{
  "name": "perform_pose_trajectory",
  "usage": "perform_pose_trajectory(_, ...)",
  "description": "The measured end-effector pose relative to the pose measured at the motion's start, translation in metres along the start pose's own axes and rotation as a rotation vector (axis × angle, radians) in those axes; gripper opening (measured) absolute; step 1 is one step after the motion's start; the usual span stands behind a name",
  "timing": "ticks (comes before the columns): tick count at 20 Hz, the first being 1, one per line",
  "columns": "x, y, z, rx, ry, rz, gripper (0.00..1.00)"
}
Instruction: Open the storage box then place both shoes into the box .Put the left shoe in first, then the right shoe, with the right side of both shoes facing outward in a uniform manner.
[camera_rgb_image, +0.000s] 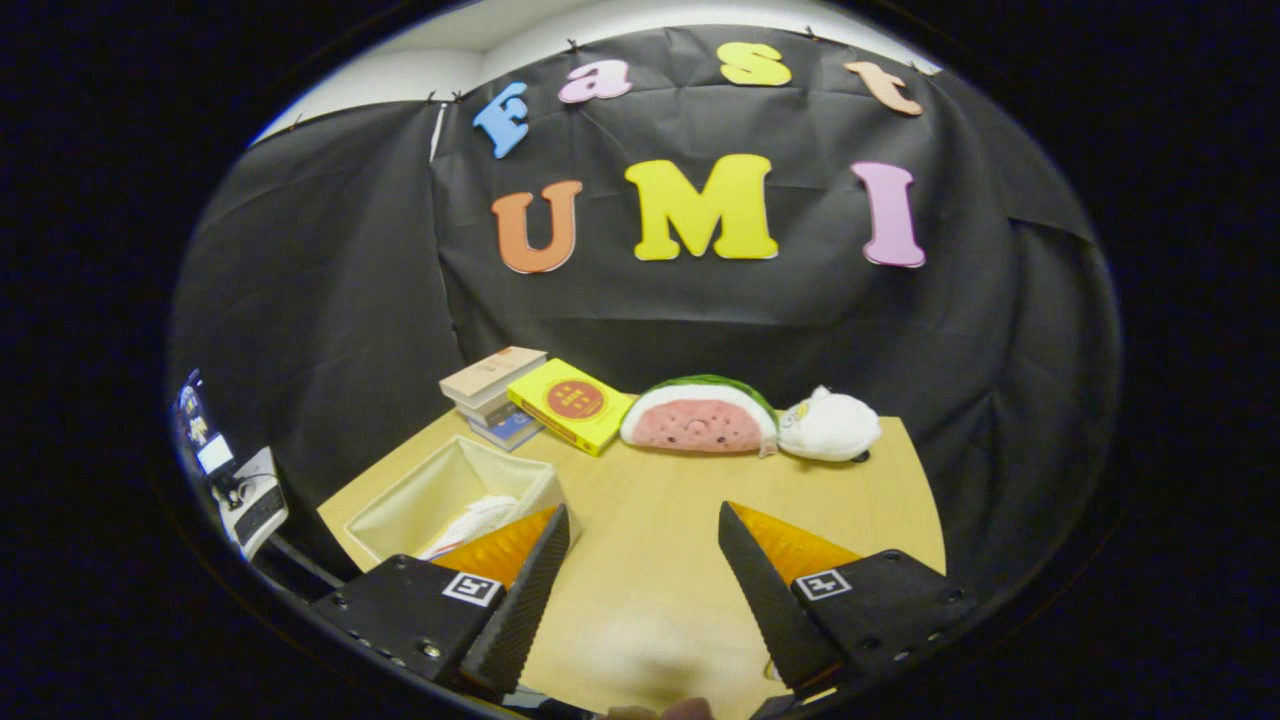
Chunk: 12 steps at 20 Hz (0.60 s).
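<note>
white shoe (478, 520) in the storage box (400, 510) — half behind the left finger (520, 600), side unclear

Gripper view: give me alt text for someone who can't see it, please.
The gripper hangs open over a wooden table with nothing between its fingers. An open beige storage box beside the left finger holds something white, and beyond lie stacked books, a watermelon plush and a white plush.

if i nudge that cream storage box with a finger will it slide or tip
The storage box looks like soft fabric, open-topped and low, so it probably slides on the smooth wooden table rather than tips. Its walls may buckle. The gripper is open, holding nothing.
</note>
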<state>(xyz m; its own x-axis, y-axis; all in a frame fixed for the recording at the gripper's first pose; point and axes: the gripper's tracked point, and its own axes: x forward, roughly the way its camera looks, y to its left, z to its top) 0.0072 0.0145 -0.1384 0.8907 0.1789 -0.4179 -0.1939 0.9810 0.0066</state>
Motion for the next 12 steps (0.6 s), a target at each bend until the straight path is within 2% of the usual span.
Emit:
perform_pose_trajectory(6, 0.000, -0.128, -0.073, 0.072, 0.148, -0.122, 0.91)
perform_pose_trajectory(12, 0.027, -0.201, -0.158, 0.155, 0.338, -0.181, 0.91)
